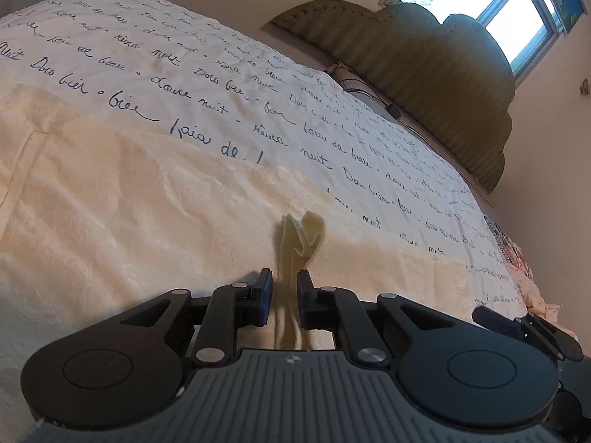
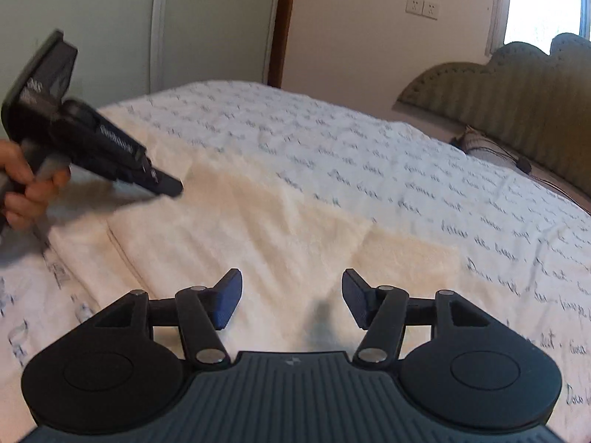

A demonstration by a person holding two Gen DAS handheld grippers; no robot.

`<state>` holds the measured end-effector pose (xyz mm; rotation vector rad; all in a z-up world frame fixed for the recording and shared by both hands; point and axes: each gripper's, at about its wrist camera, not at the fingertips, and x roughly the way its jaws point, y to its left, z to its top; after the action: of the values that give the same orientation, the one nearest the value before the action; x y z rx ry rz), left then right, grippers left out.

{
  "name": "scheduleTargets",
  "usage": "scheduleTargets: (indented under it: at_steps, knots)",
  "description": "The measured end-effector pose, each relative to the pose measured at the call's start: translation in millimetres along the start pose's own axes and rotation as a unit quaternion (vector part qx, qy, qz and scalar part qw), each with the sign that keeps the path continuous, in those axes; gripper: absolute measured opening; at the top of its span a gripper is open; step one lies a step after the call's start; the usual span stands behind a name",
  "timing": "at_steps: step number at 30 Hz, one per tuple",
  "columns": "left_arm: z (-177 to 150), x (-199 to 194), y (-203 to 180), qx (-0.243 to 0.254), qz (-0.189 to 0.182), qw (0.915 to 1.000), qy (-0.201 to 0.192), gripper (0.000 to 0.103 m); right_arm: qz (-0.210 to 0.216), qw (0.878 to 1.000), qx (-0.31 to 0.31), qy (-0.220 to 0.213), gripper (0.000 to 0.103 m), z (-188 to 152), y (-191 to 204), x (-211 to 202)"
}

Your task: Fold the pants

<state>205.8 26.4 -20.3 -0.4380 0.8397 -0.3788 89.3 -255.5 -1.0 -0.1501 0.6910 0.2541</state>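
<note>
Two grippers at work over one garment: cream-coloured fleecy pants lie flattened on a white bedspread printed with dark handwritten script, along the near edge of the bed, already doubled into a long band with a seam line showing toward its left end. Left gripper, narrow-set, pinches a bunched tuft of the cream fabric that pokes up beyond the blue pads; the tuft stands above the flat cloth, so this hold looks meant to keep one end or corner raised and under control. In the right wrist view the same tool comes in from the left, gripped by a bare hand, its tip low at the pants' far edge. Right gripper stands wide with nothing between the fingers, poised over the near part of the pants, blurred view; judged free to seek a second hold or to smooth. A ridge crosses the cloth to the right of centre, where one layer ends over another. Olive-green padded scalloped headboard rises at the far right of the bed, under a bright window. Fold judged partly done; a further fold across the length probably remains.
</note>
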Motion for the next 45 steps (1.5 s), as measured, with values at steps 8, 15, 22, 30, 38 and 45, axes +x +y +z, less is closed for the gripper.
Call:
scheduleTargets:
  at_steps: [8,15,22,30,38,45]
  knots:
    - [-16.6,-37.1,-13.8,0.038,-0.015,0.9990,-0.018,0.018,0.031,0.995,-0.085,0.050,0.033,48.3,37.8,98.5]
    - [-46.2,-28.1,-30.1,0.118,0.007,0.9930,0.009,0.022,0.067,0.996,-0.019,0.049,0.033,55.8,30.7,120.9]
    - [-51.5,-31.2,-26.4,0.107,0.003,0.9941,0.011,0.023,0.054,0.998,0.012,0.036,0.033,60.0,26.9,124.3]
    - [-43.9,-38.8,-17.1,0.081,-0.011,0.9965,0.015,0.025,0.032,0.999,0.016,0.006,0.033,44.0,27.8,83.1]
    - [-23.0,-40.7,-32.9,0.077,-0.016,0.9965,-0.026,0.025,0.013,0.997,0.061,0.040,0.034,-18.6,23.8,19.8]
    - [-57.4,-24.5,-60.0,0.173,0.018,0.9847,-0.010,0.029,-0.026,0.991,0.126,-0.024,0.037,-55.1,12.5,-44.1]
